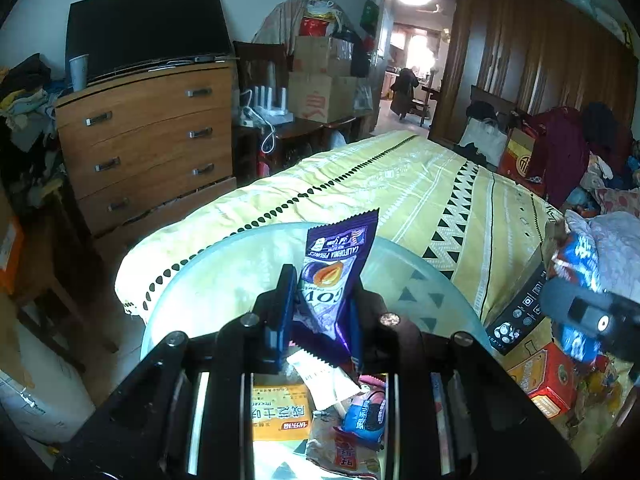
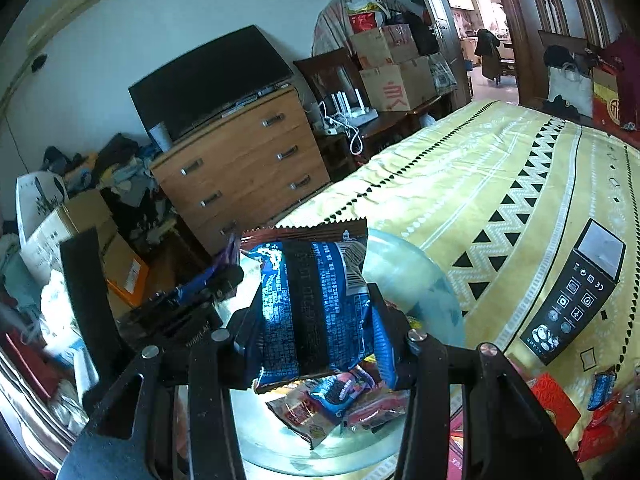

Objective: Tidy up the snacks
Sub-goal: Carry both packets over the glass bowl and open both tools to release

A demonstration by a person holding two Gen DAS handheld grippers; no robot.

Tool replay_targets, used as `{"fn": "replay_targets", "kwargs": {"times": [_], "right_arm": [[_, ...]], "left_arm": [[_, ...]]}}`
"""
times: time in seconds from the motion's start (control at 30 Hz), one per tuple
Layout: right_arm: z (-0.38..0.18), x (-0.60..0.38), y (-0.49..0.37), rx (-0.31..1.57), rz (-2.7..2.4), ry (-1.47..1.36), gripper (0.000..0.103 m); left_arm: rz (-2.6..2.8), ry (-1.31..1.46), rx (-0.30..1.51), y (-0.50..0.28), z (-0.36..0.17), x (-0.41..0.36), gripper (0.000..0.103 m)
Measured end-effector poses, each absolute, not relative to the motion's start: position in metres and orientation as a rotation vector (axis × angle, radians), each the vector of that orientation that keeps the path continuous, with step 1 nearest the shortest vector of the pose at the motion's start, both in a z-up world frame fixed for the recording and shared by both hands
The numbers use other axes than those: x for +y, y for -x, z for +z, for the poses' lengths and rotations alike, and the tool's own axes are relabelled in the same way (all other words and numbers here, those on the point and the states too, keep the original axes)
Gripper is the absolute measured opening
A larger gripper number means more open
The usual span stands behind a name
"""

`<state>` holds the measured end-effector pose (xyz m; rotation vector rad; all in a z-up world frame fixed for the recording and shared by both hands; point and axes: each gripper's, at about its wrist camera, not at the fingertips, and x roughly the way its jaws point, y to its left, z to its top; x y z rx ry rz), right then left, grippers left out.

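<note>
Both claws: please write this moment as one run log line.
left claw: shut on purple prune packet | right claw: shut on blue snack packet | both over glass bowl | snacks already inside

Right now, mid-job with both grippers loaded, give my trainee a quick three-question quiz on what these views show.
1. True or false: the left gripper holds a purple prune packet.
2. What does the right gripper hold? A) blue snack packet B) red box C) nothing
3. Fill in: both packets hang above the glass ____, which already holds snacks.

Key: 1 true; 2 A; 3 bowl
</note>
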<state>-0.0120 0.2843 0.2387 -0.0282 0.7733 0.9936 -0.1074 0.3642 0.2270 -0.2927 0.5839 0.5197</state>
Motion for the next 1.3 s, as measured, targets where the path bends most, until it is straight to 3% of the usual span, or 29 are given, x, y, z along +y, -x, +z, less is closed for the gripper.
{"fn": "replay_targets", "kwargs": {"times": [1.3], "right_arm": [[0.225,0.293,0.01,0.79,0.994,0.04,0.048]], "left_arm": [[0.525,0.286,0.614,0.105,0.222,0.375,0.024]]}}
